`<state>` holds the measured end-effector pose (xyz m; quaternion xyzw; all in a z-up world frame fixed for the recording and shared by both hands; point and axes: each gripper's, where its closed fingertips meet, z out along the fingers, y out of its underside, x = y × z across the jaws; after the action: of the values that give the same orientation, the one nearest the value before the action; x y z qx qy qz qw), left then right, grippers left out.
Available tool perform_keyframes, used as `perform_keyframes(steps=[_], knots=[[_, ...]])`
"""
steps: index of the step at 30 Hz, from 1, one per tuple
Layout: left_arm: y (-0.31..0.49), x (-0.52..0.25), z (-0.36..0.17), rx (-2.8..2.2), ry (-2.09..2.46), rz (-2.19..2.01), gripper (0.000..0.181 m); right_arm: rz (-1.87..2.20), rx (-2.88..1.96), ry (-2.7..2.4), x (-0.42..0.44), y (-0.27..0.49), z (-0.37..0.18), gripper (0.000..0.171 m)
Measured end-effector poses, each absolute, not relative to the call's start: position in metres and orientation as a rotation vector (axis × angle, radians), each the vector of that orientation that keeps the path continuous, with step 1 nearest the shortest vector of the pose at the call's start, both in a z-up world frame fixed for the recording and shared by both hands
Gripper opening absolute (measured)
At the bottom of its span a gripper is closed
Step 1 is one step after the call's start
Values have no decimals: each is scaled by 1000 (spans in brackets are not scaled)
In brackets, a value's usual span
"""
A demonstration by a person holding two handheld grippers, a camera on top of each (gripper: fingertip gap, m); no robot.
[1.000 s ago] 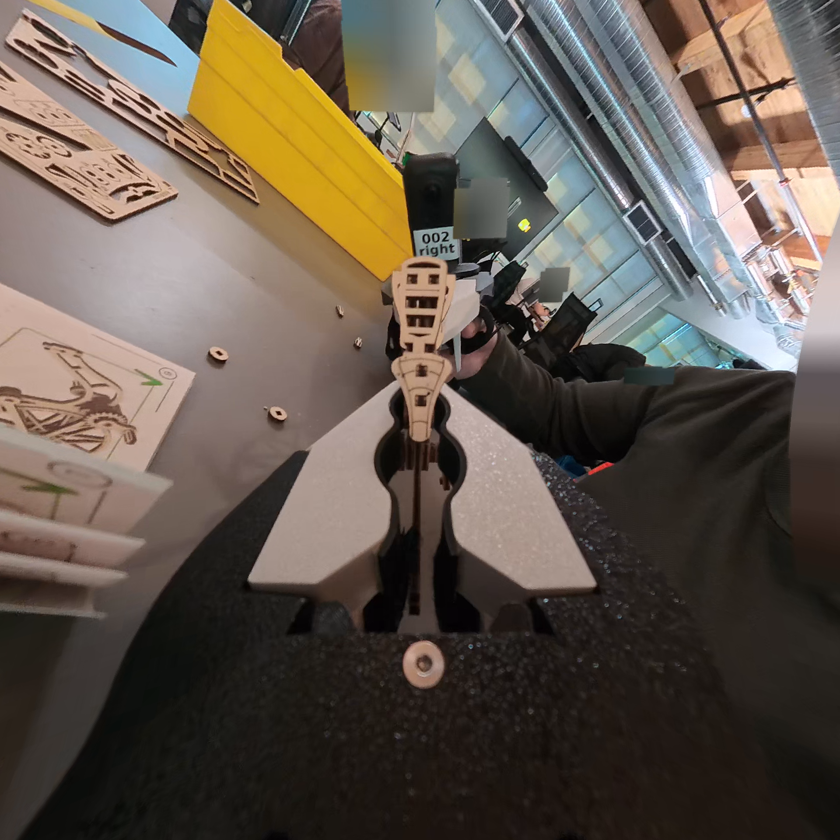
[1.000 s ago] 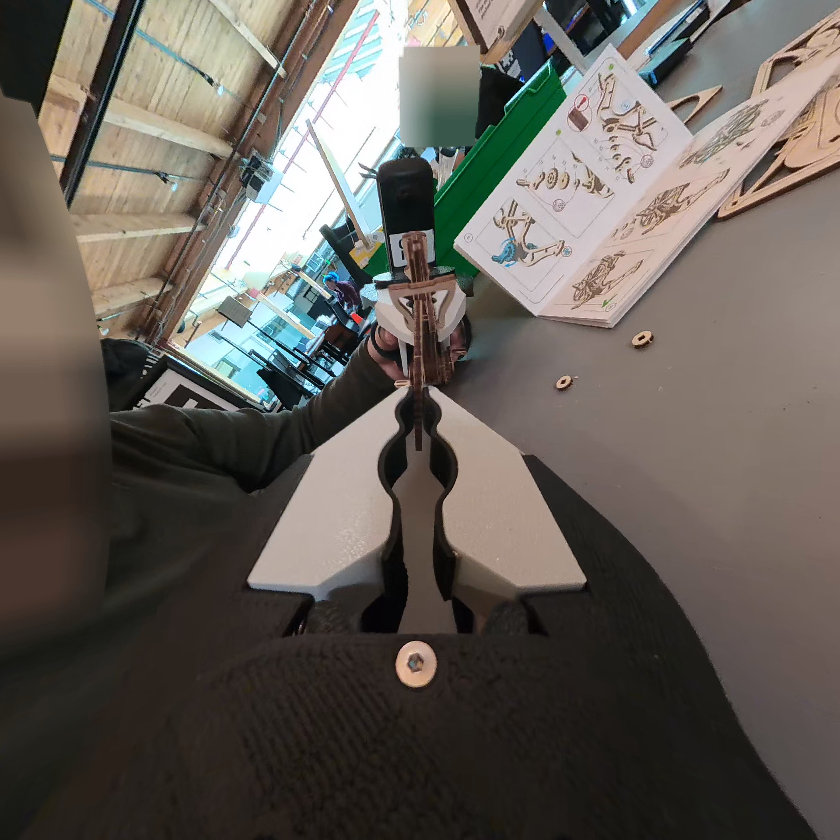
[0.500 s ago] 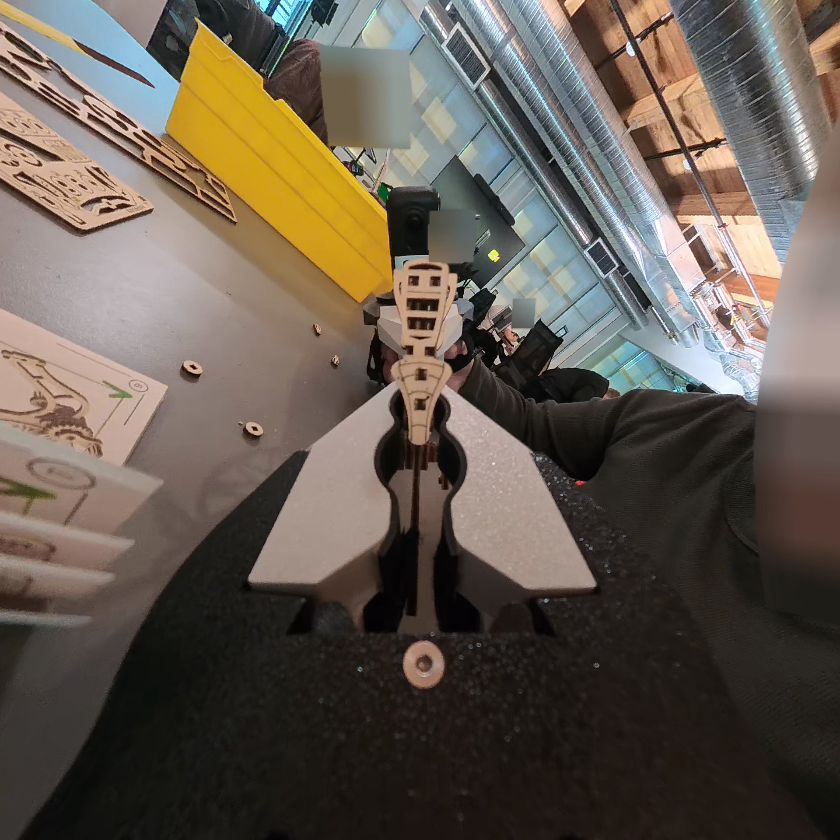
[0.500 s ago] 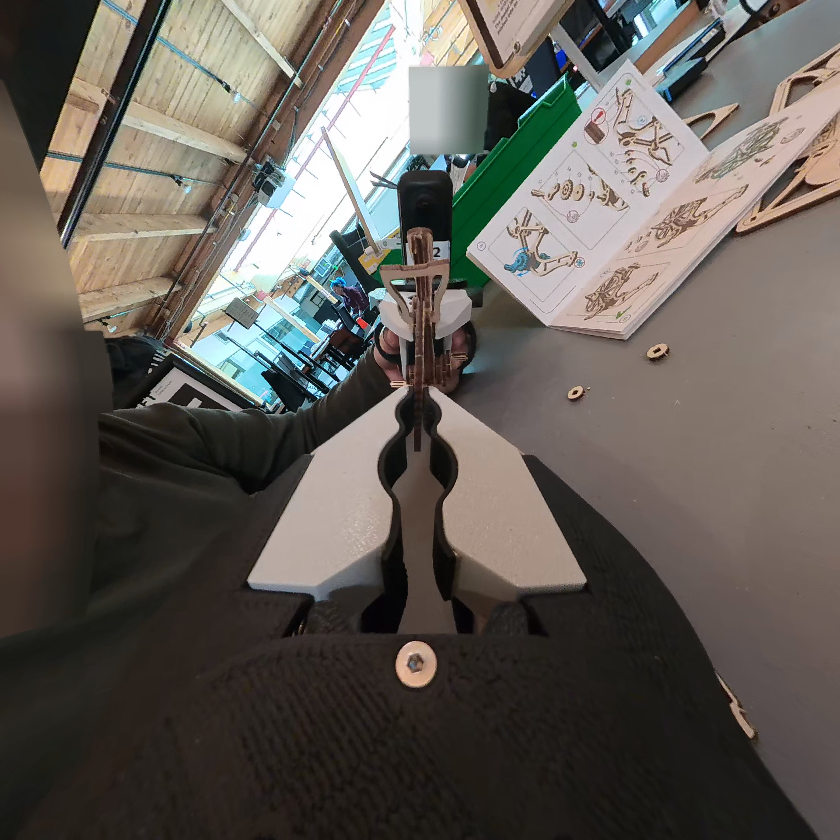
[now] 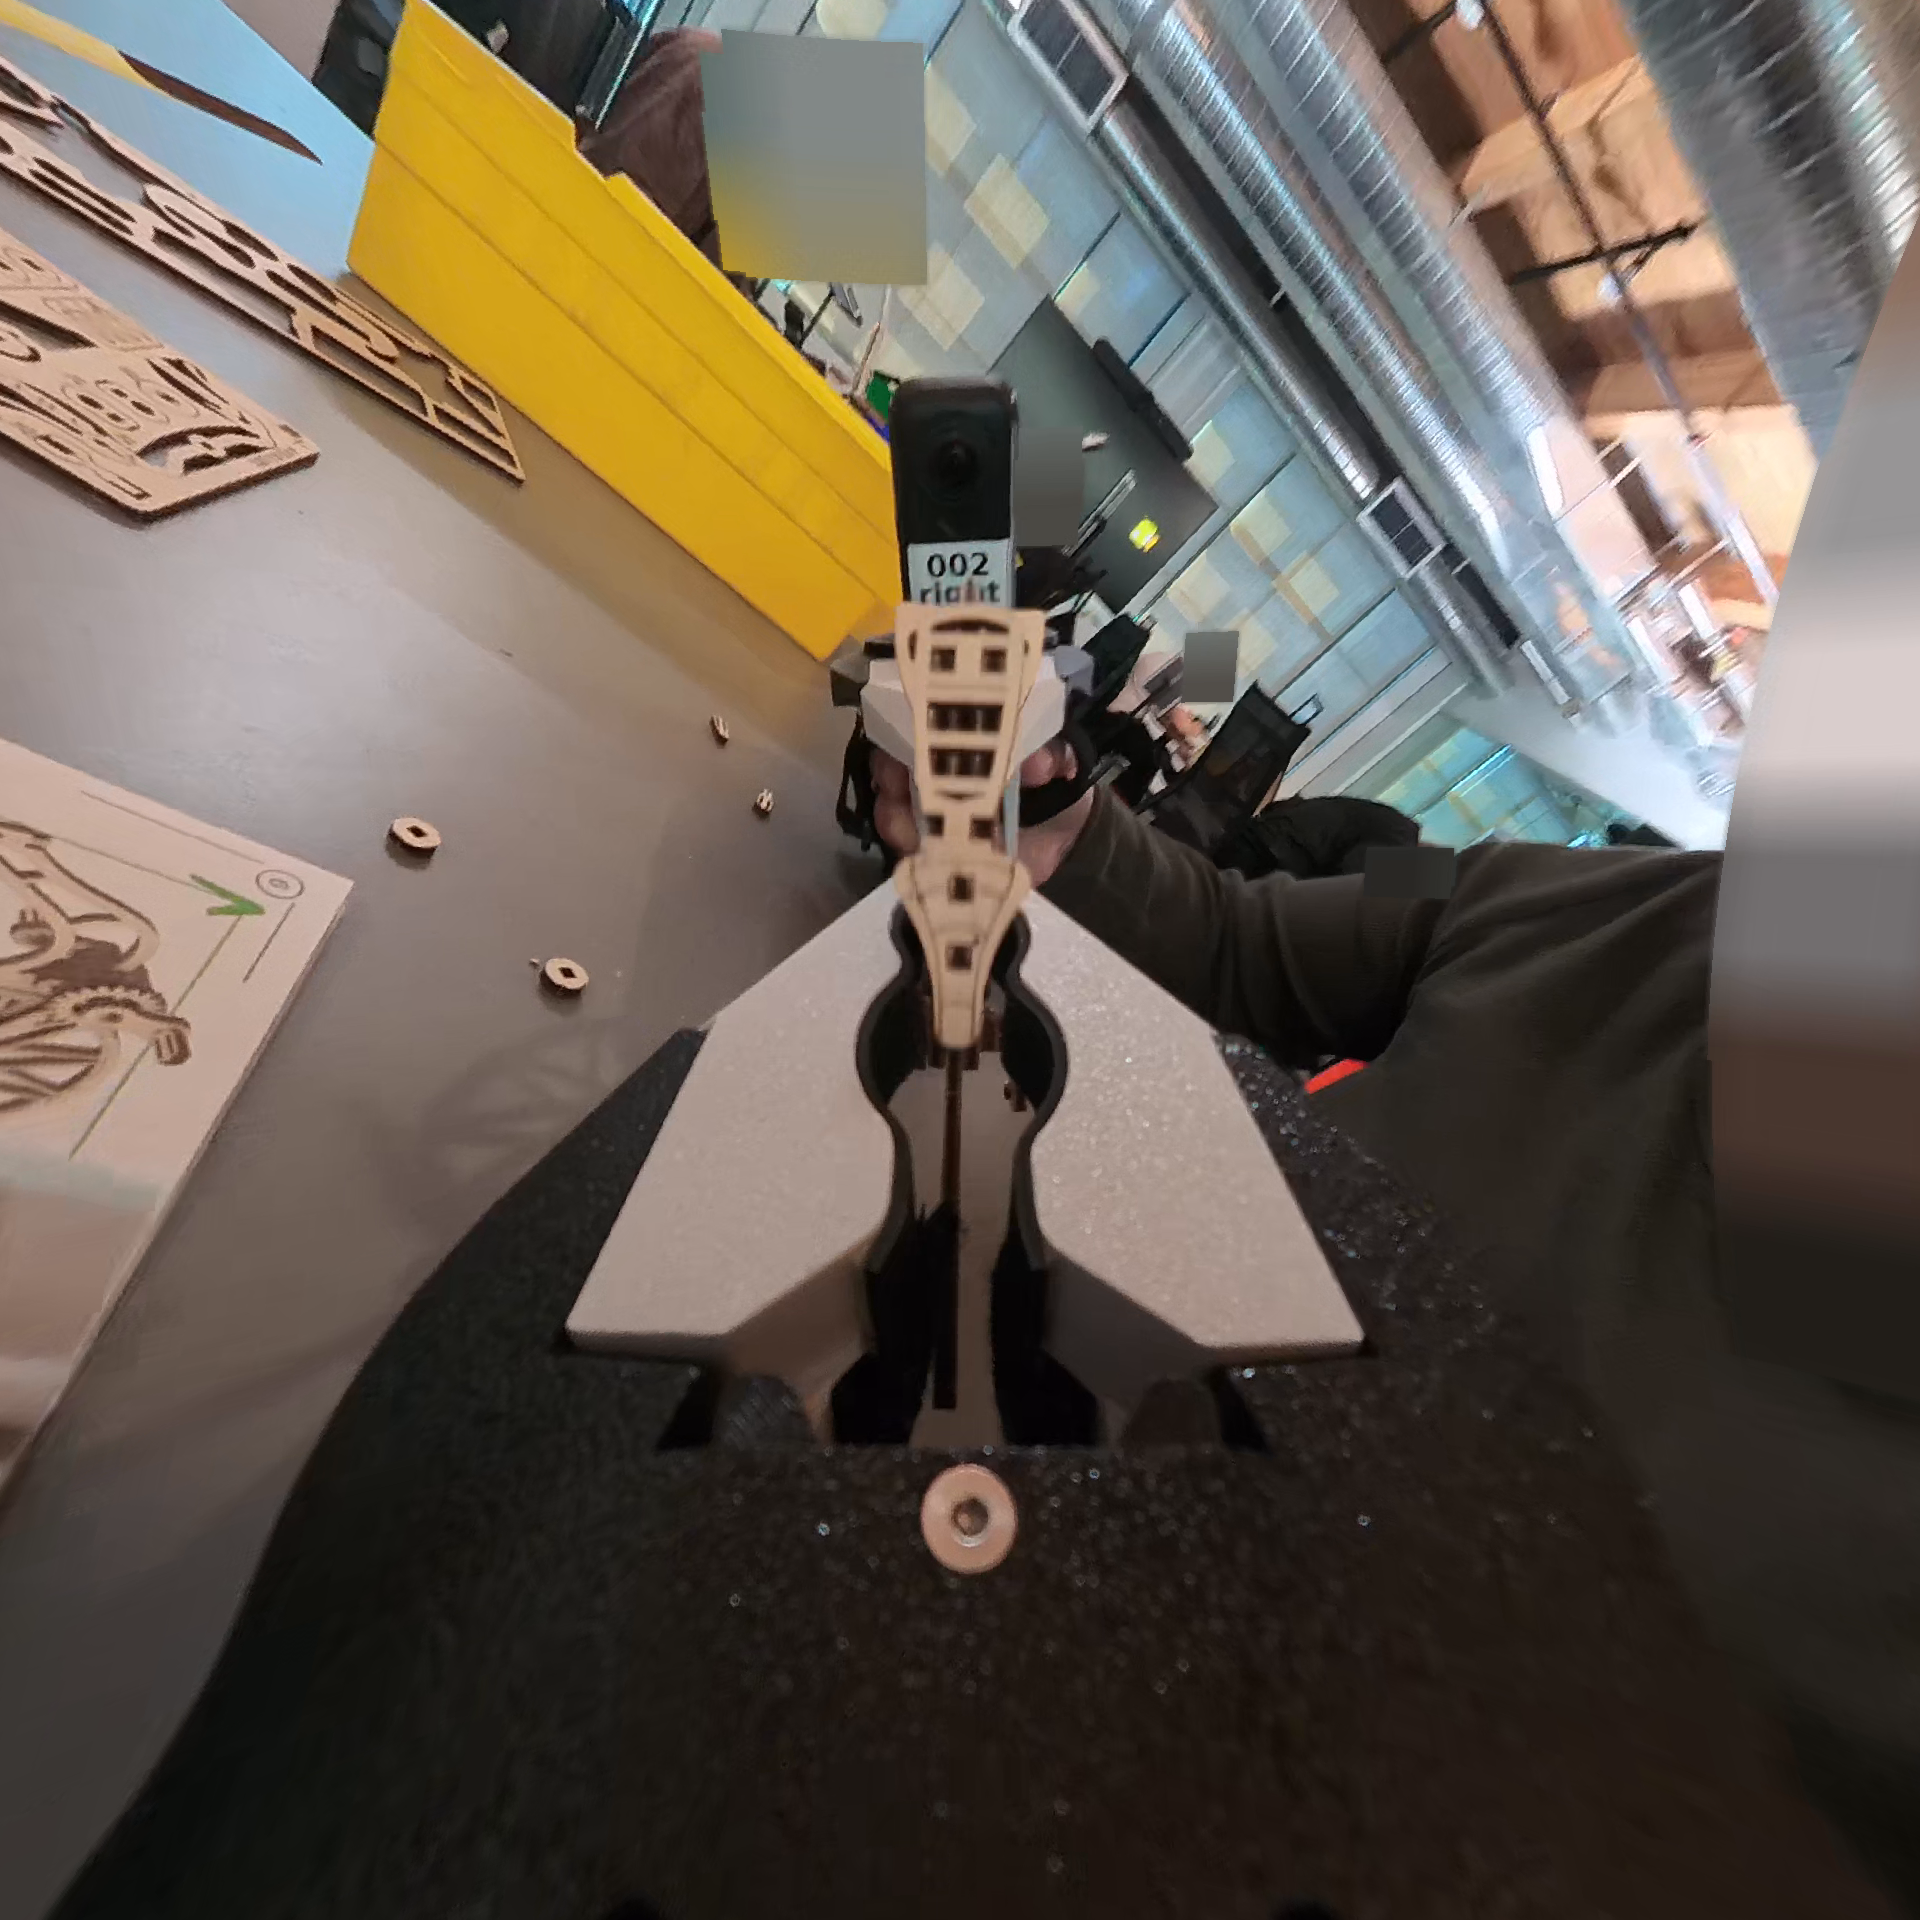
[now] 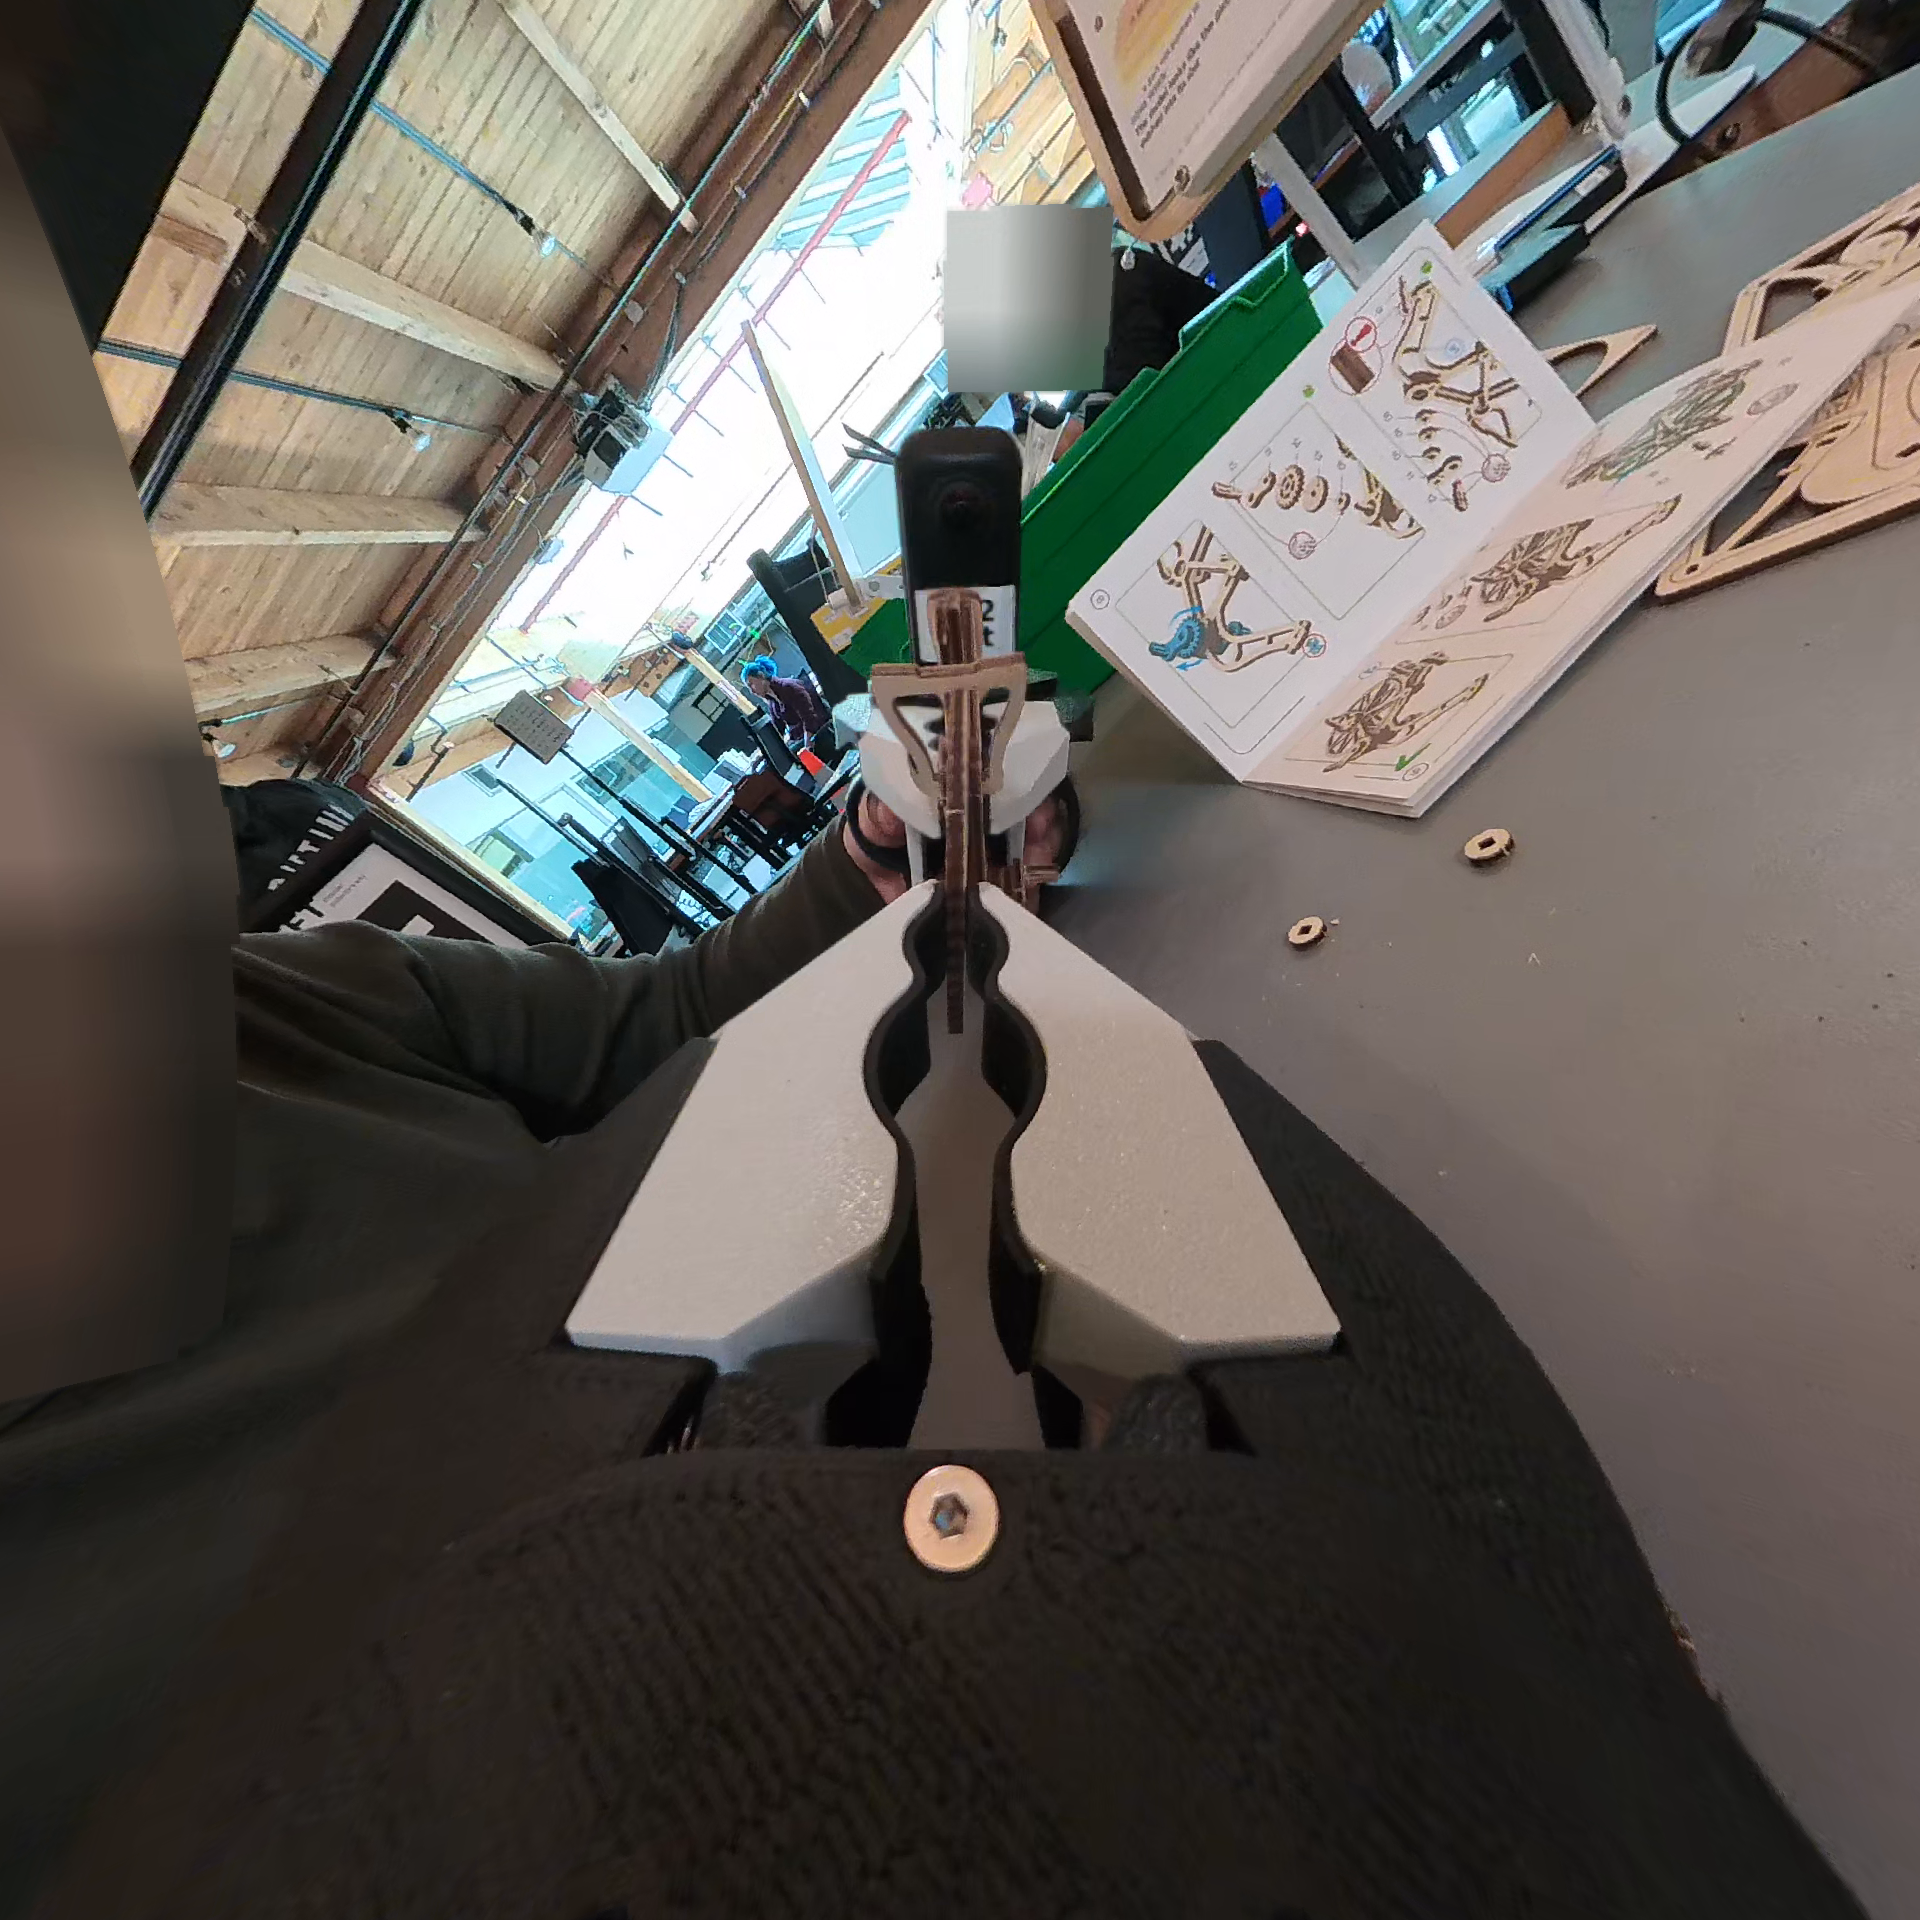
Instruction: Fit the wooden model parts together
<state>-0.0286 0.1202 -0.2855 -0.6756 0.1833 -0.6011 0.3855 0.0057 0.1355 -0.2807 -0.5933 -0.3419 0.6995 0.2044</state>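
Observation:
My left gripper (image 5: 961, 935) is shut on one end of the wooden model assembly (image 5: 966, 790), a pale flat piece with square cut-outs. It reaches to my right gripper (image 5: 961, 717), which faces me. In the right wrist view my right gripper (image 6: 956, 925) is shut on the same assembly (image 6: 954, 790), seen edge on with a cross piece at its far end. The left gripper (image 6: 956, 758) shows just behind it. Both hold it above the grey table (image 6: 1558, 1039). The joints between the parts are hidden by the fingers.
An open instruction booklet (image 6: 1403, 582) lies on the table and also shows in the left wrist view (image 5: 125, 987). Small wooden washers (image 5: 566, 975) (image 6: 1307, 930) are scattered nearby. Laser-cut wooden sheets (image 5: 135, 416), a yellow bin (image 5: 623, 343) and a green bin (image 6: 1164, 416) stand farther off. A person's dark sleeves lie beside both grippers. My hands' fingertips stand some 5 cm from each other.
Both grippers stay shut on the wooden assembly. The pair has tilted and shifted a little over the table, so the background has moved in both views.

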Motion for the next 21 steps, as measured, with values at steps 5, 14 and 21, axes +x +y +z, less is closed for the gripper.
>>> perform_keyframes(steps=[5, 14, 21], knots=[[115, -23, -289, -1741, 518, -1531, 7, 1908, -1647, -1034, 3, 128, -284, 0], [111, -19, -294, -1776, 564, -1505, 7, 1897, -1647, -1048, 3, 127, -286, 0], [101, -8, -310, -1877, 690, -1440, 7, 1894, -1640, -1050, 2, 128, -285, 0]])
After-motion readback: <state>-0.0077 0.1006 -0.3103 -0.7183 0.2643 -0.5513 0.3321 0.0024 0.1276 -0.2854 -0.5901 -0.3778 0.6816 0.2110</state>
